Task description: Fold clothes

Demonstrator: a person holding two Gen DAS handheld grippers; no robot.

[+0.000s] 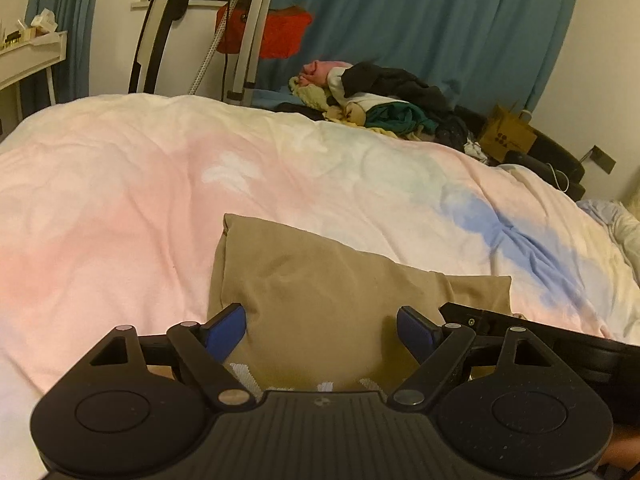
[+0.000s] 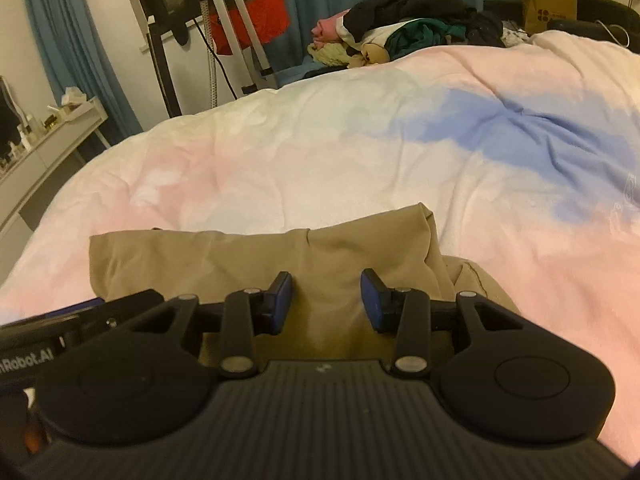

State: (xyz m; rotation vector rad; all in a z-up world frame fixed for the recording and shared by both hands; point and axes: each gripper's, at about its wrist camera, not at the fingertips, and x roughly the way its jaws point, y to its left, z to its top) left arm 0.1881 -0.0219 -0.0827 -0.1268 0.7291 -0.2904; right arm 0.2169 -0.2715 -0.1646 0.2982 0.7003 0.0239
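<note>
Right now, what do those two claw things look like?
Both are black plastic. The left gripper and right gripper each have two blue pads on jointed black bars with silver pins, plus round humps and a ribbed middle. White lettering marks the left one's side.

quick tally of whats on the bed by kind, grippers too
tan garment: 1
heap of unfolded clothes: 1
duvet: 1
grippers: 2, left gripper and right gripper, both open over the tan garment
total: 5
</note>
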